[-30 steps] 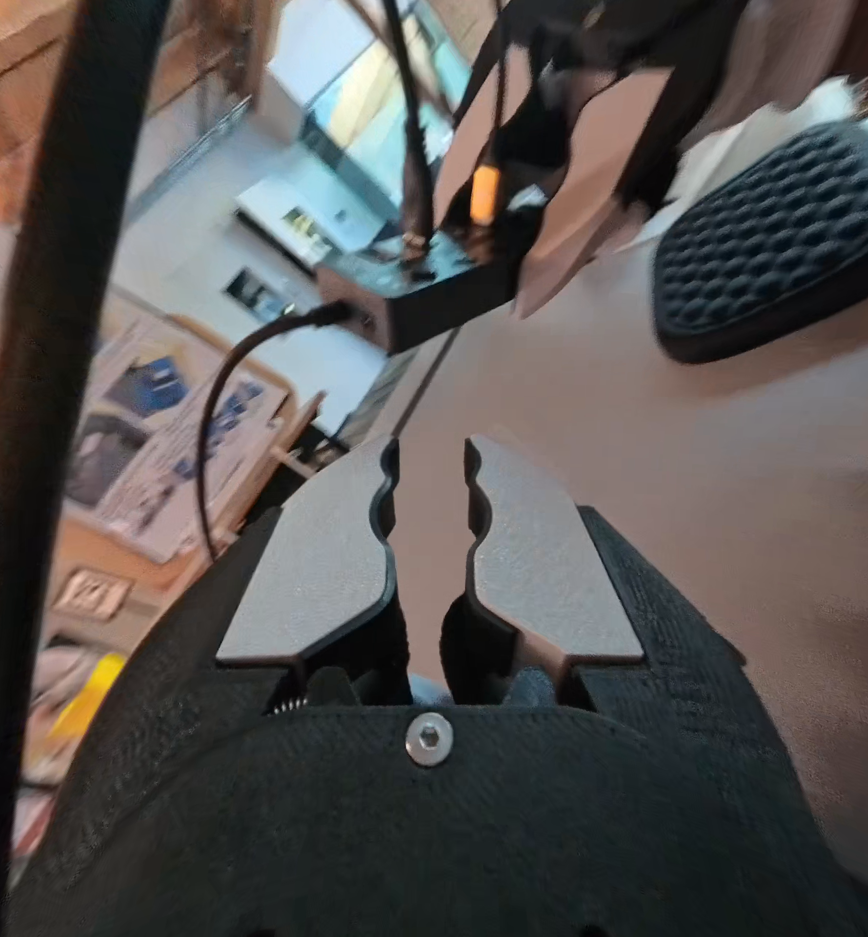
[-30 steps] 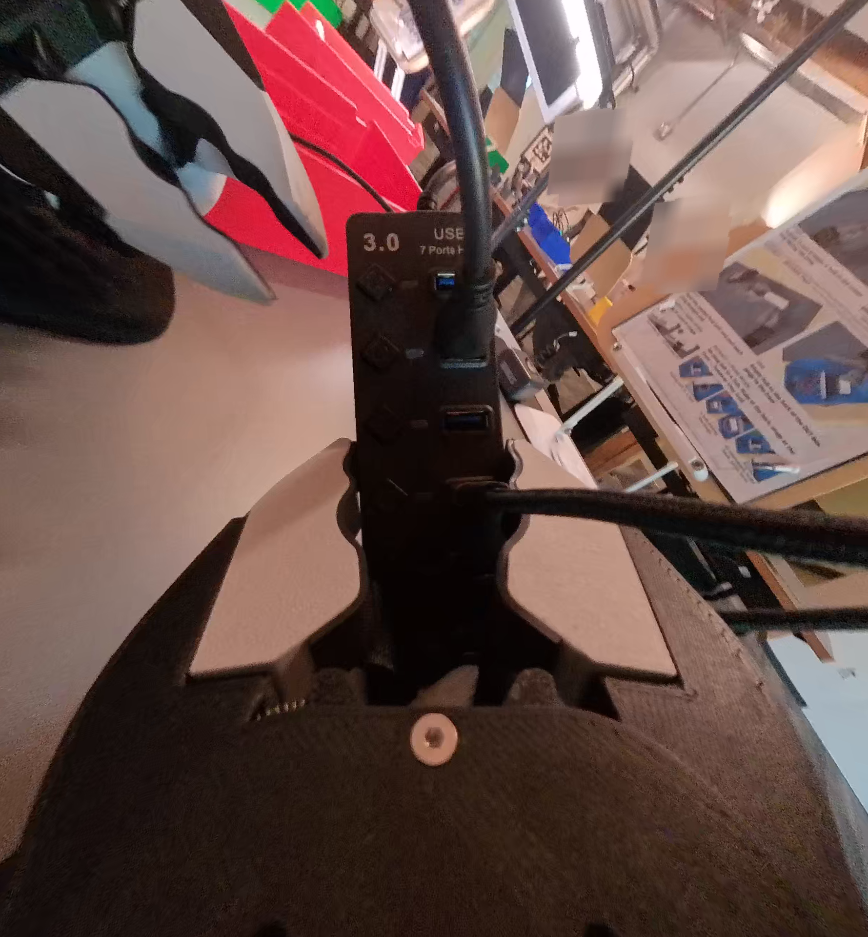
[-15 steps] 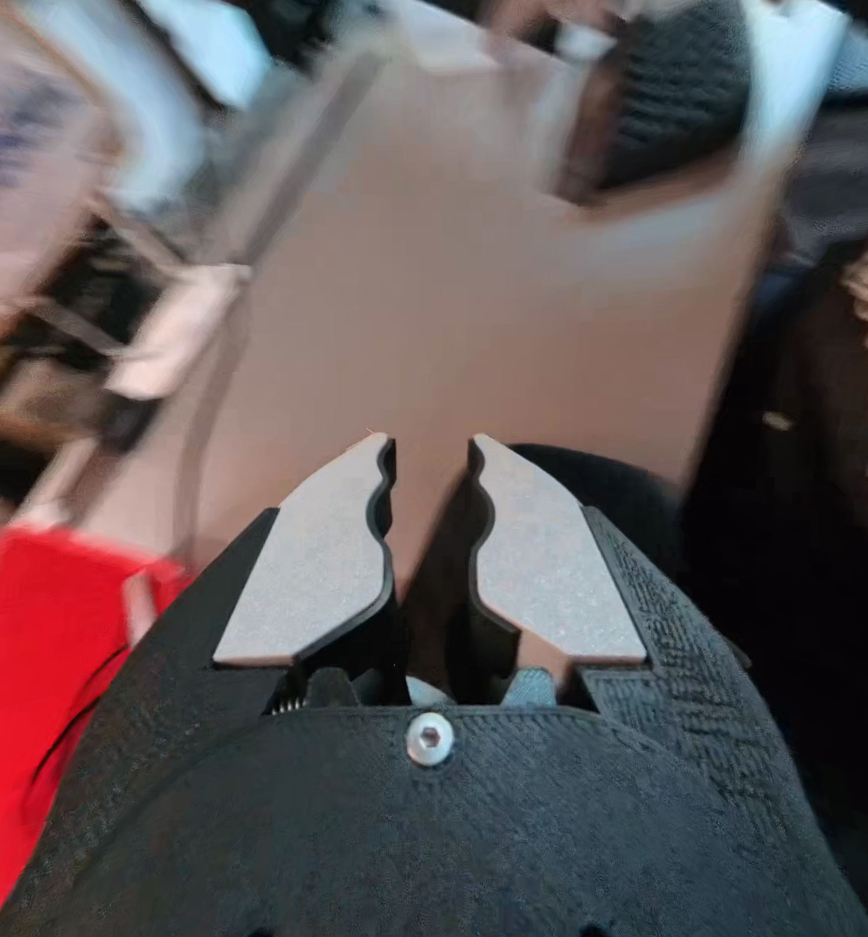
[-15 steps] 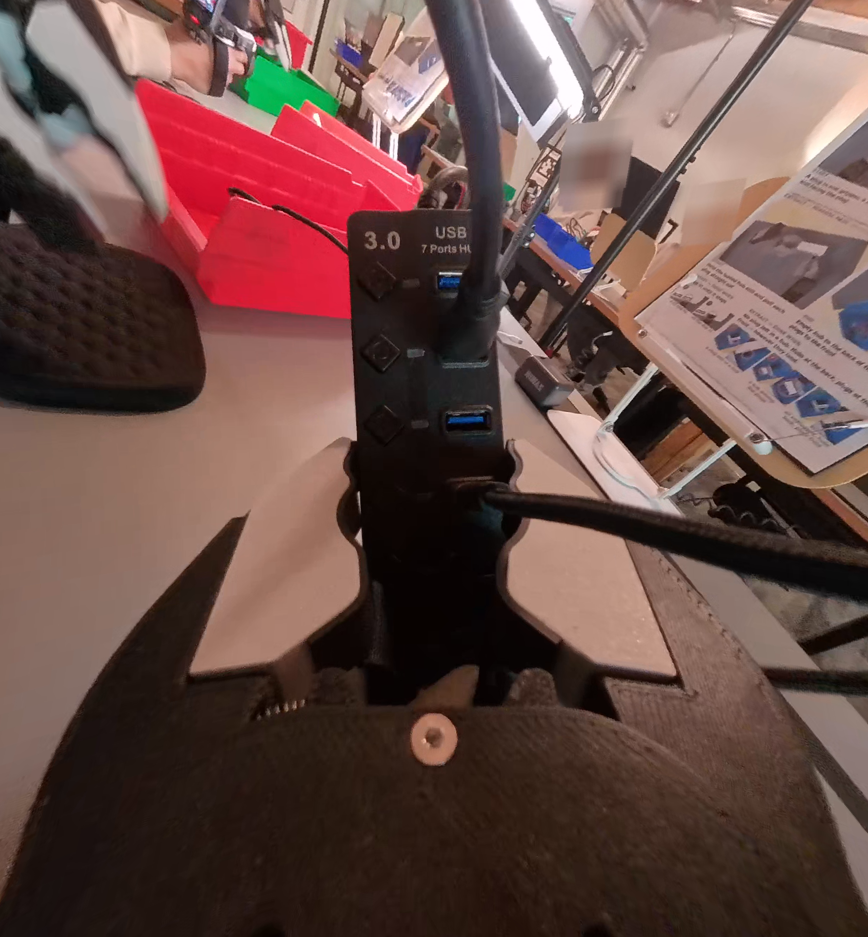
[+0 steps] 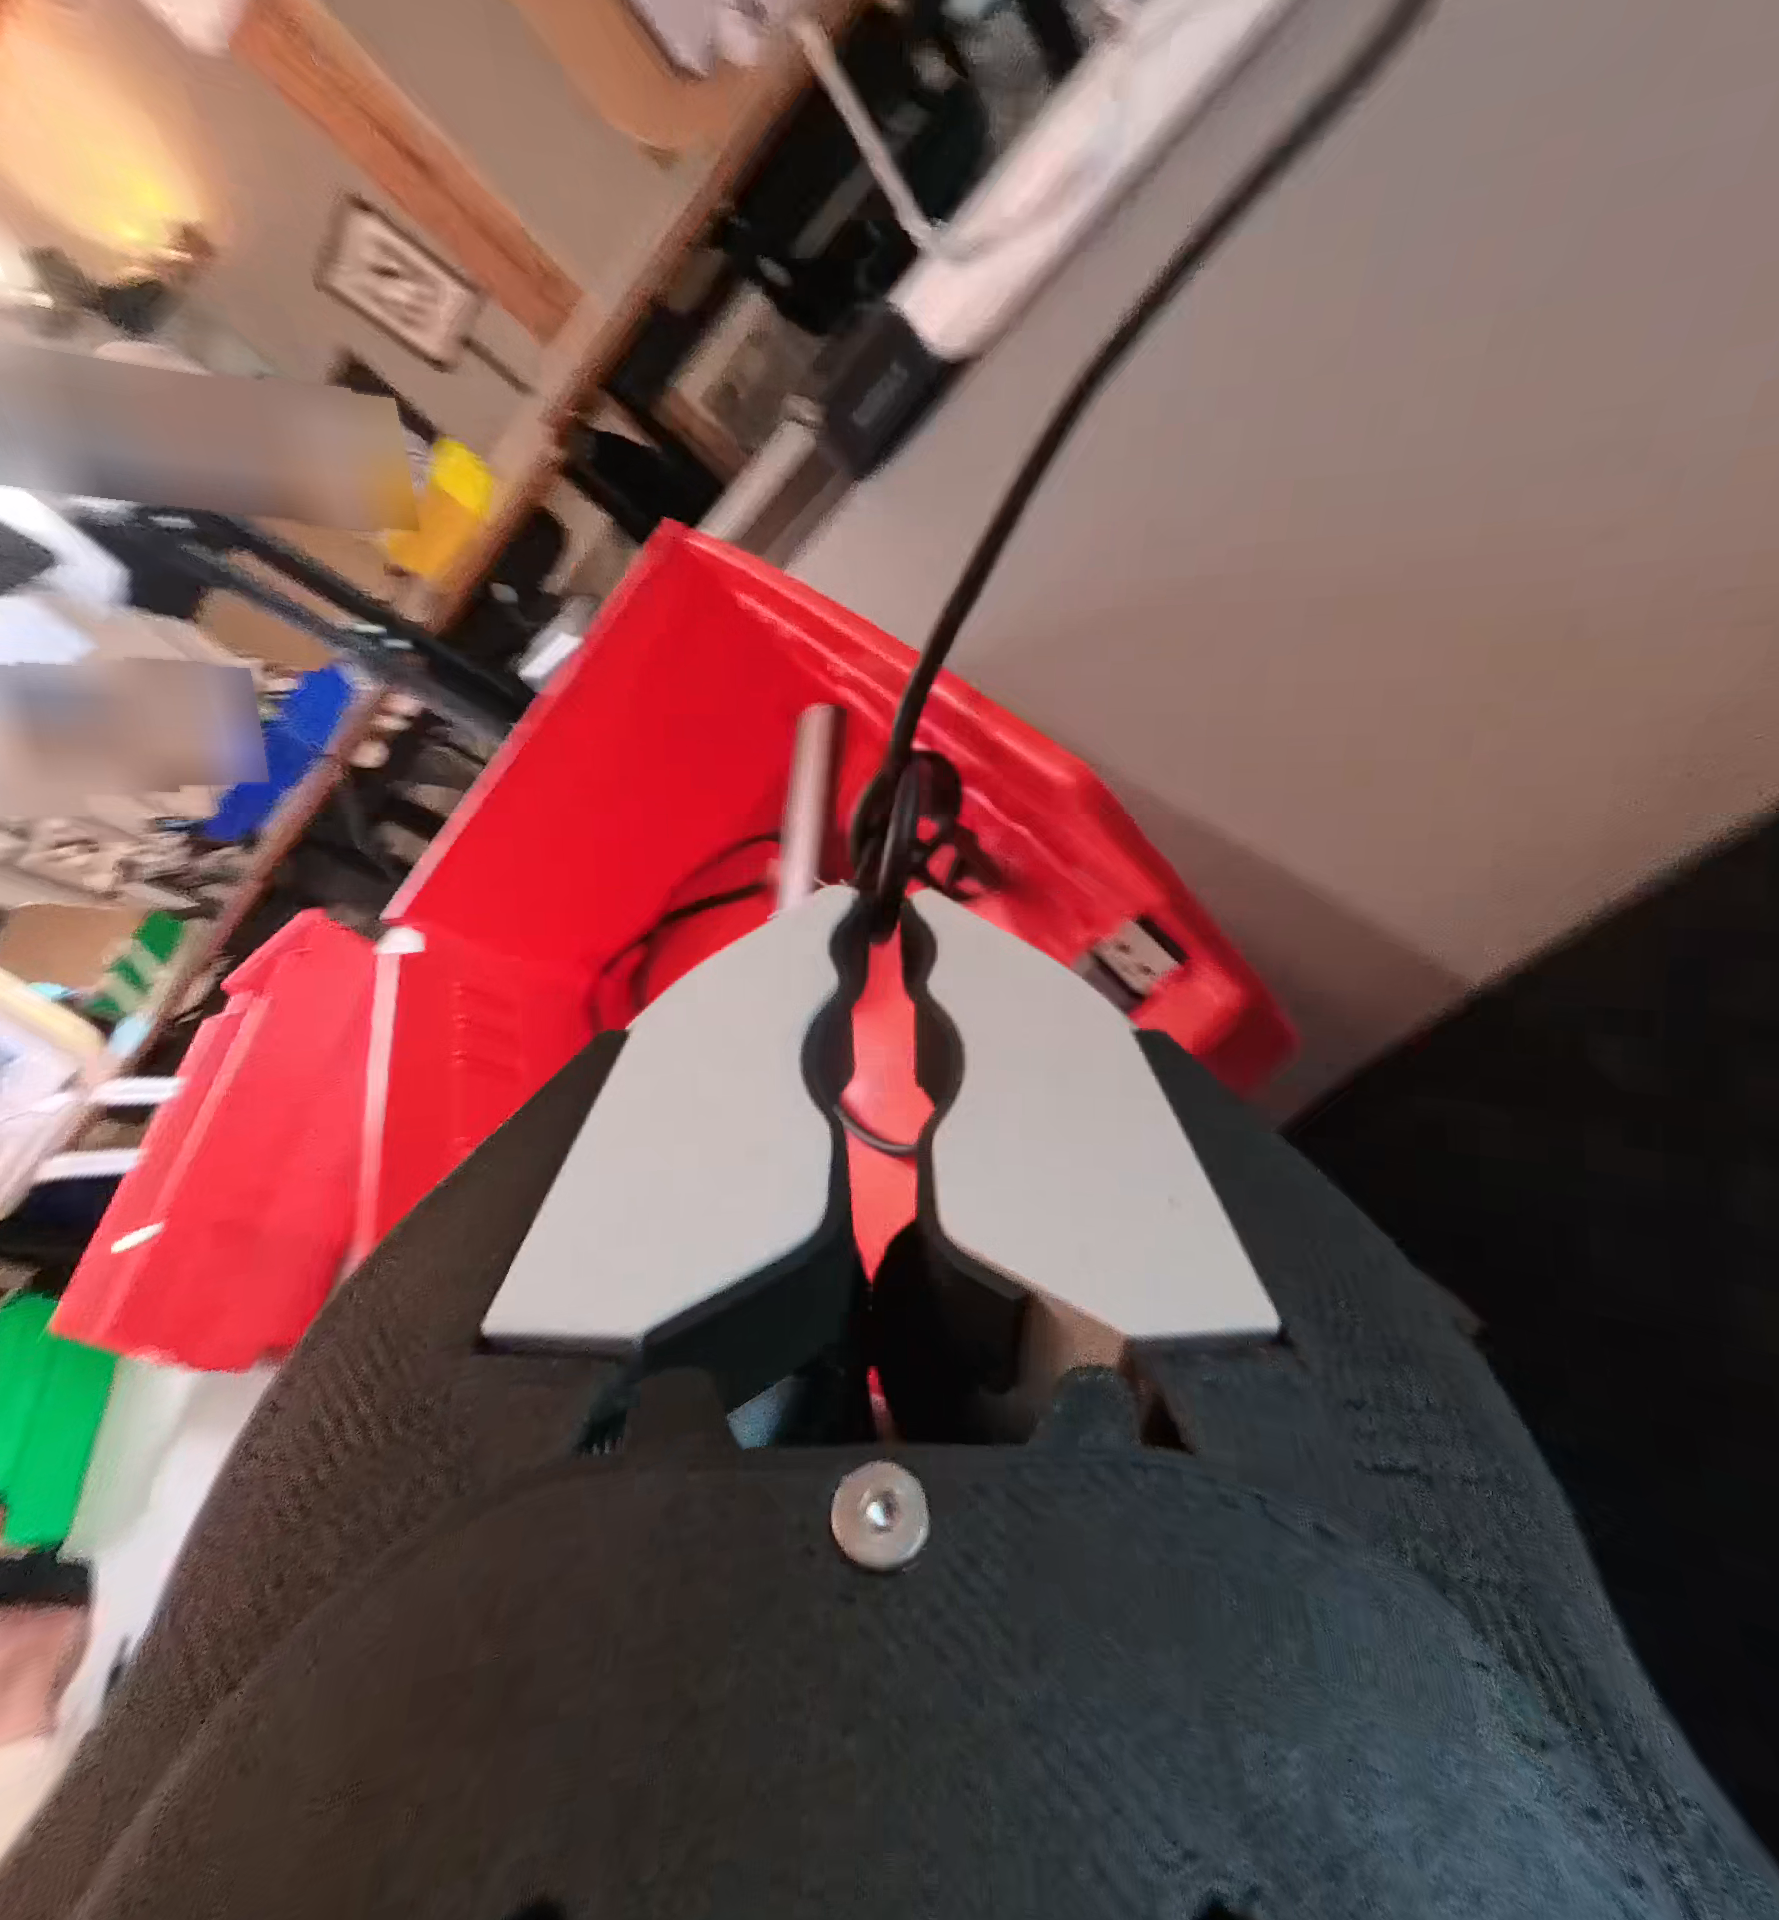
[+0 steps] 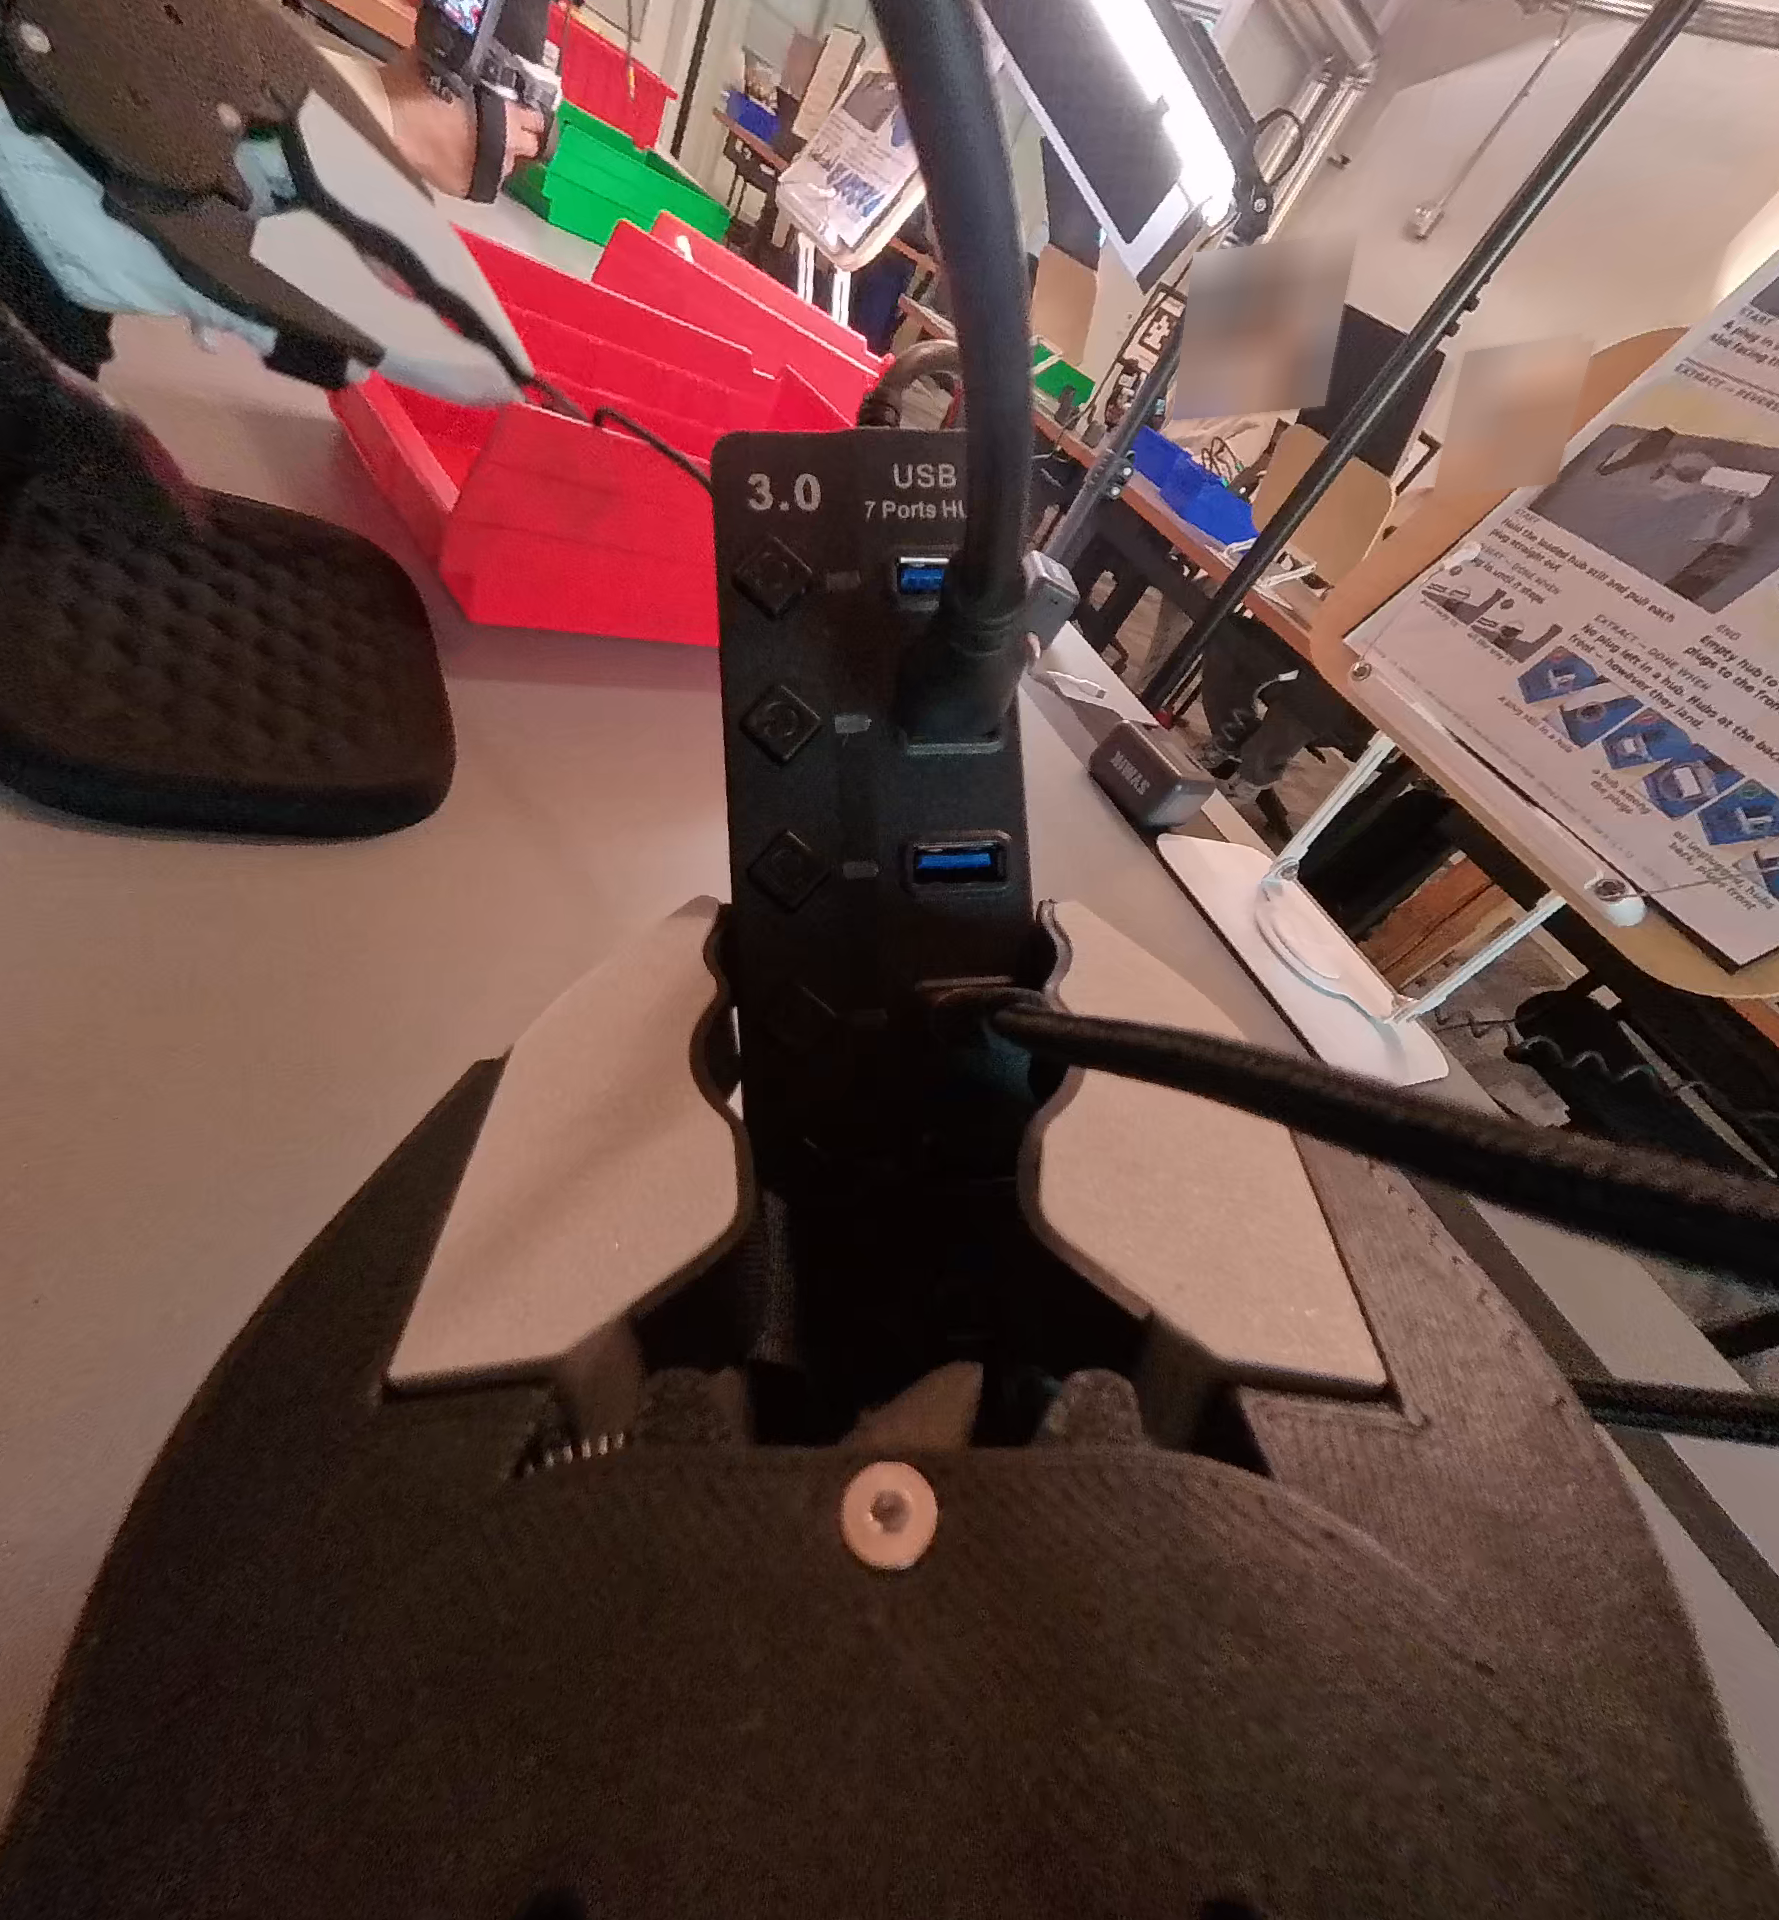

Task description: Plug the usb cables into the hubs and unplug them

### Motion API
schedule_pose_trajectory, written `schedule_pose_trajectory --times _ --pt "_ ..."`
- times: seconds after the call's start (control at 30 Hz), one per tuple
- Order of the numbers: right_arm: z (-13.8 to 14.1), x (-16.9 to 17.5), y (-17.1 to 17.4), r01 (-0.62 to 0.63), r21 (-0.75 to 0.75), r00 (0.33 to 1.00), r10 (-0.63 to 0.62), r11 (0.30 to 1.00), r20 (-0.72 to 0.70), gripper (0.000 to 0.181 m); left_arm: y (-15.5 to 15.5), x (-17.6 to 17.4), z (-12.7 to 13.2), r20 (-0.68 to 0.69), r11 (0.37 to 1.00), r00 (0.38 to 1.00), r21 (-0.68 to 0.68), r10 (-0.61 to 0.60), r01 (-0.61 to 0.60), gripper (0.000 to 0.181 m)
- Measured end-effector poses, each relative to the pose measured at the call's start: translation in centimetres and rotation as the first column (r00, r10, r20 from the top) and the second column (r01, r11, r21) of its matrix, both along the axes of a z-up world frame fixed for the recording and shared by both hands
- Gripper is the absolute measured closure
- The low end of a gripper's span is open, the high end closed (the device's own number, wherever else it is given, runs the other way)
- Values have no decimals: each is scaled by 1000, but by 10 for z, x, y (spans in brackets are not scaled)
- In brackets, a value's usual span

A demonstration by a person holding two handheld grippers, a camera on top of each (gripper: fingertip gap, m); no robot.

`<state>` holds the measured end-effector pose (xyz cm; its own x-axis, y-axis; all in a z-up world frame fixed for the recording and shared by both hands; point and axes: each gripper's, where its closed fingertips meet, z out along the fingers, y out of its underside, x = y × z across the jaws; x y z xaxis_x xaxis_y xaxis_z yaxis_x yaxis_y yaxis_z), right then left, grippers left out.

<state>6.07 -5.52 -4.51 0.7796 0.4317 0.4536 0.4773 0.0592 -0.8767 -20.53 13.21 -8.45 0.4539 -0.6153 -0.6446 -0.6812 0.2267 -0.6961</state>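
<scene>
Left gripper (image 5: 880,920): pinched on a thin black cable (image 5: 1010,499), over the red bin (image 5: 594,831).
Right gripper (image 6: 880,925): squeezing the black hub (image 6: 864,790) (standing up) above the table (image 6: 241,1039).
Hub: two cables plugged in.

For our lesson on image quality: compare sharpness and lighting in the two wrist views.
Left wrist view: motion-blurred background, red bin soft, left gripper sharp. Right wrist view: crisp USB hub, bright ceiling light glaring, wide-angle bending at edges.
</scene>
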Motion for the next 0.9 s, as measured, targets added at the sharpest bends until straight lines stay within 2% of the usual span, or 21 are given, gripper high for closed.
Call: schedule_pose_trajectory --times 0.07,0.13,0.23,0.33,0.43,0.47,0.5,0.53,0.57,0.6,0.63,0.67,0.7,0.77,0.83,0.9 --pt "-1 -1 1 0 0 1000 0 1000 1 126 2 -5 33 126 993 991 98 50 -62 177" --pt "-1 -3 2 -2 2 1000 2 1000 -4 127 -9 -8 77 253 962 967 252 35 -101 177" --pt "3 -3 2 2 15 1000 -1 1000 -23 127 -50 13 129 337 892 926 451 -173 3 177" --pt "16 4 -3 18 45 998 -15 999 -69 127 -88 48 151 375 854 845 494 -381 165 176" --pt "32 15 -12 44 78 991 -34 996 -128 127 -111 89 147 411 834 741 411 -531 369 177" --pt "36 19 -14 57 80 989 -45 995 -143 127 -112 103 140 417 832 725 362 -548 421 177" --pt "38 24 -15 73 69 986 -61 995 -158 127 -106 117 126 412 848 742 281 -530 449 177" --pt "37 28 -16 91 41 981 -82 995 -176 127 -94 131 104 381 871 785 161 -489 465 177" --pt "34 31 -15 105 6 975 -102 994 -195 127 -82 143 78 334 885 832 14 -443 466 164" --pt "31 32 -13 108 -26 970 -111 994 -216 128 -75 152 58 309 887 862 -104 -401 450 138" --pt "27 32 -12 103 -52 965 -112 993 -238 127 -77 161 48 321 869 858 -165 -400 467 121" --pt "24 31 -9 92 -73 960 -108 993 -258 127 -91 172 50 383 827 806 -160 -451 539 112" --pt "20 29 -7 73 -85 956 -94 994 -277 127 -111 180 59 467 771 717 -111 -517 628 106" --pt "15 19 -4 7 -95 946 -37 995 -321 127 -143 187 77 592 673 551 -20 -588 739 107" --pt "10 3 -2 -88 -107 923 41 990 -382 127 -172 196 78 692 523 409 -53 -595 851 108" --pt "5 -18 -1 -198 -108 891 132 974 -434 127 -186 207 70 793 376 333 -143 -511 916 106"
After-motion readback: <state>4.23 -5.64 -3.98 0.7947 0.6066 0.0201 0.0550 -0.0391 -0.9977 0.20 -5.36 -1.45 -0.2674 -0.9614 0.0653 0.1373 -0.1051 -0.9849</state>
